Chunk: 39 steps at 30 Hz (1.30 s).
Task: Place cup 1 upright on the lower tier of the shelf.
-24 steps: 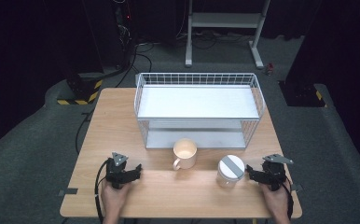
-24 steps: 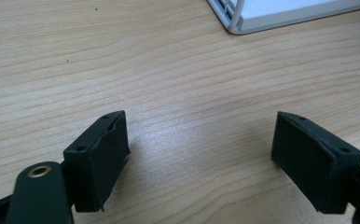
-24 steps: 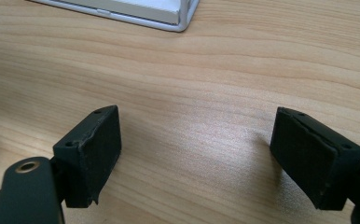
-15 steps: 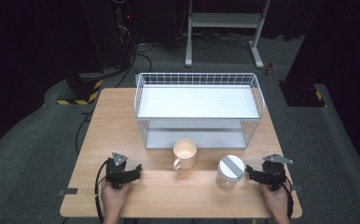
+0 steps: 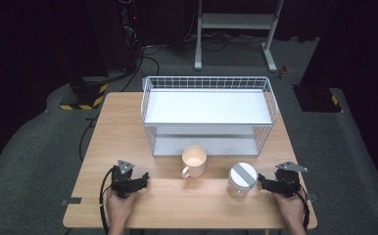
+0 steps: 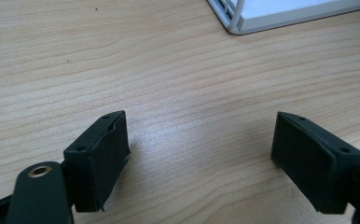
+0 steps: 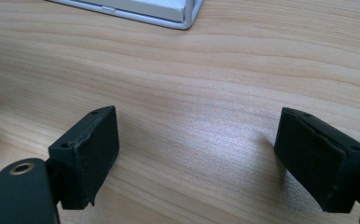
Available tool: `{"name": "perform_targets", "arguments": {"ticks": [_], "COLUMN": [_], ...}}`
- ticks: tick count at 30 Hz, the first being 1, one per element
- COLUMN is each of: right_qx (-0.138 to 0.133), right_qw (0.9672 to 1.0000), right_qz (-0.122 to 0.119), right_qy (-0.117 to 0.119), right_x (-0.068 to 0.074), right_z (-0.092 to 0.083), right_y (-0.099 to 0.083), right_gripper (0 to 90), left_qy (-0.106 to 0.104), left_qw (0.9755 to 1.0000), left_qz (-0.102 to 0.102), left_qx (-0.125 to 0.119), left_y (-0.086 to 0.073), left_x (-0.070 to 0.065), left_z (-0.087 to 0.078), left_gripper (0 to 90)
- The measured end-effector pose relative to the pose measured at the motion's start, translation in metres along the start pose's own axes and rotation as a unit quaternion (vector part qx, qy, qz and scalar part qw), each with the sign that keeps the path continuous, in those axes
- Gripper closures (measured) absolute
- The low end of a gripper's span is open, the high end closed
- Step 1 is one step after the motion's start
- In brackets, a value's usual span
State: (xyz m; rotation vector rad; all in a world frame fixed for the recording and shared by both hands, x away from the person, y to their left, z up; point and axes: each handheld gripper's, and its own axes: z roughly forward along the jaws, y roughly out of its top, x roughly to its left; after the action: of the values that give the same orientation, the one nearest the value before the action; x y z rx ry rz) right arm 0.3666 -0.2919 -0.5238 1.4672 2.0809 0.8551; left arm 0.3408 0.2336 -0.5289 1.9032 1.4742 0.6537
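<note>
Clear round jar with a grey lid (image 5: 242,178) sits just at nine o'clock of my right gripper (image 5: 265,181), jaws spread and empty, no readable label.

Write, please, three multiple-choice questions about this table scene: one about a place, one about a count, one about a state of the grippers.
1. Where does the jar with the grey lid stand?
A. On the rack's top shelf
B. On the table, just left of the right gripper
C. Inside the mug

2. How many shelves does the white wire rack have?
A. One
B. Two
C. Four

3. How are the jaws of the left gripper?
A. Open, with bare table between them
B. Shut on the mug
C. Shut on the jar

Answers:
1. B: the high view shows the jar on the wooden table, beside the right gripper.
2. B: an upper shelf and a lower one are visible.
3. A: the left gripper view shows the pads wide apart over wood; the cream mug stands untouched.
</note>
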Motion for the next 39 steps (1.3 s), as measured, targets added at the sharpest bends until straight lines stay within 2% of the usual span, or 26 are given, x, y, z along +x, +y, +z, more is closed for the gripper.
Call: {"name": "perform_targets", "arguments": {"ticks": [10,16,20,25,30,37,39], "right_qx": [0.0,-0.01,-0.012,-0.027,-0.037,-0.05,-0.051], "right_qw": [1.0,0.9998,0.9998,0.9995,0.9991,0.998,0.9979], "right_qz": [0.006,0.014,0.007,0.009,0.0,0.0,-0.007], "right_qy": [0.0,0.007,0.01,0.015,0.02,0.038,0.039], "right_x": [-0.002,-0.003,0.0,0.001,0.006,0.012,0.014], "right_z": [-0.004,-0.01,-0.013,-0.022,-0.032,-0.043,-0.045], "right_y": [-0.003,-0.008,-0.009,-0.011,-0.015,-0.022,-0.024], "right_gripper": [14.5,15.4,15.7,16.7,17.4,18.7,18.7], "left_qy": [0.0,0.0,0.0,0.0,0.0,0.0,-0.001], "left_qw": [1.0,1.0,1.0,1.0,1.0,1.0,1.0], "left_qz": [0.001,0.001,0.001,0.001,0.001,0.001,0.001], "left_qx": [0.0,0.0,0.0,0.0,0.0,0.0,0.0], "left_y": [0.0,0.0,0.0,0.0,0.0,0.0,0.0], "left_x": [0.0,0.0,0.0,0.0,0.0,0.0,0.0], "left_z": [0.0,0.0,0.0,0.0,0.0,0.0,0.0], "left_gripper": [18.6,18.4,18.4,18.4,18.4,18.4,18.4]}}
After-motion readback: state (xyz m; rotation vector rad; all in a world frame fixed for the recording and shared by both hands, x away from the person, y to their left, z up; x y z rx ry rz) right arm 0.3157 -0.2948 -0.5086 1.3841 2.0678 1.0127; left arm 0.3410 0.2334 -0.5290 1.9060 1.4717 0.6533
